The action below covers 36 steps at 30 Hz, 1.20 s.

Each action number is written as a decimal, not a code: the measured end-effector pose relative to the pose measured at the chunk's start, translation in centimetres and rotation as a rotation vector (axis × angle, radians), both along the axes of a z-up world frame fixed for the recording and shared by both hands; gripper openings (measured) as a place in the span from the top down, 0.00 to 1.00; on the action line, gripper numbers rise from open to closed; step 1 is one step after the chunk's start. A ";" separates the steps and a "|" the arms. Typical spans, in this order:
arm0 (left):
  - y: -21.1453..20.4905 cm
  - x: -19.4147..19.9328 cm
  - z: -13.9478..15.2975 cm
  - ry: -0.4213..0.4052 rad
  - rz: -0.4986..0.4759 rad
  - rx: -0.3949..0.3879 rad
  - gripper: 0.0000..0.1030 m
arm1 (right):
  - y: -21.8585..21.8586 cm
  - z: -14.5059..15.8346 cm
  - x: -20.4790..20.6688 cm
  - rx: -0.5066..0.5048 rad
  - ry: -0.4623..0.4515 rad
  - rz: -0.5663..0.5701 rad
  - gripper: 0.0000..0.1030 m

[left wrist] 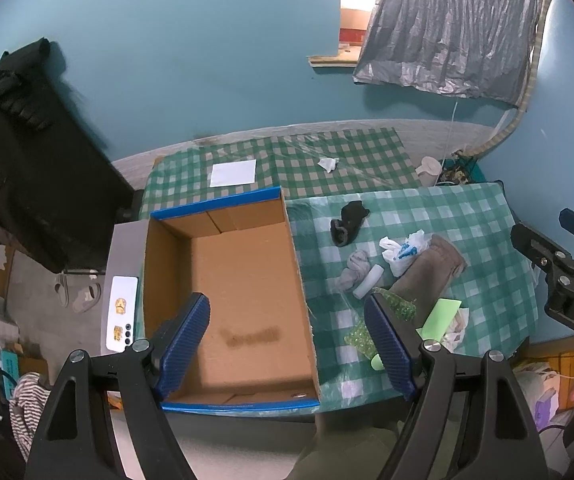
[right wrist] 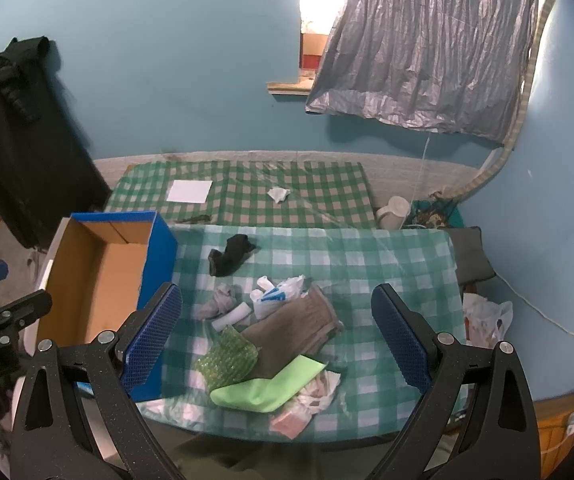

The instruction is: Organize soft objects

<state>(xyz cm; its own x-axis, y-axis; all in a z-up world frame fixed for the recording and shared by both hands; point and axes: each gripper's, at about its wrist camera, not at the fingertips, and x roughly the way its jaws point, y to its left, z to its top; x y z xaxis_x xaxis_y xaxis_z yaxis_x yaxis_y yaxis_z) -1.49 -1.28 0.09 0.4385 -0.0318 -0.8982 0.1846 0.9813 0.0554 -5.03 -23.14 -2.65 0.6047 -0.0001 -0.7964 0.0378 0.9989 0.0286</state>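
An empty cardboard box (left wrist: 243,280) (right wrist: 99,272) with blue edges sits at the left of the checked table (right wrist: 387,264). My left gripper (left wrist: 287,344) hangs open above the box's near half. Right of the box lies a heap of soft things: a black sock (right wrist: 232,259) (left wrist: 347,221), a grey sock (right wrist: 219,301) (left wrist: 354,269), a white roll (right wrist: 232,317), a white plastic bag (right wrist: 281,294) (left wrist: 405,250), a brown cloth (right wrist: 301,326) (left wrist: 429,272), green bubble wrap (right wrist: 227,358) and a light green cloth (right wrist: 267,386). My right gripper (right wrist: 283,336) is open above the heap, holding nothing.
A second checked table (right wrist: 307,188) behind carries a white sheet (right wrist: 189,191) and a crumpled tissue (right wrist: 278,194). A dark garment (right wrist: 15,136) hangs at the left wall, a grey curtain (right wrist: 427,40) at the right. A white jug (right wrist: 393,207) stands at the back right.
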 end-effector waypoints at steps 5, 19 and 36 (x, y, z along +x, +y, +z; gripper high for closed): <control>-0.2 -0.1 0.2 -0.007 -0.009 0.001 0.21 | 0.0 -0.1 0.0 0.000 -0.001 0.003 0.08; -0.3 -0.1 0.1 0.001 -0.007 0.005 0.21 | 0.7 -0.1 0.1 -0.008 0.009 0.018 0.08; -0.2 0.0 -0.2 0.008 -0.009 0.010 0.21 | 0.5 -0.1 0.7 -0.004 0.027 0.018 0.08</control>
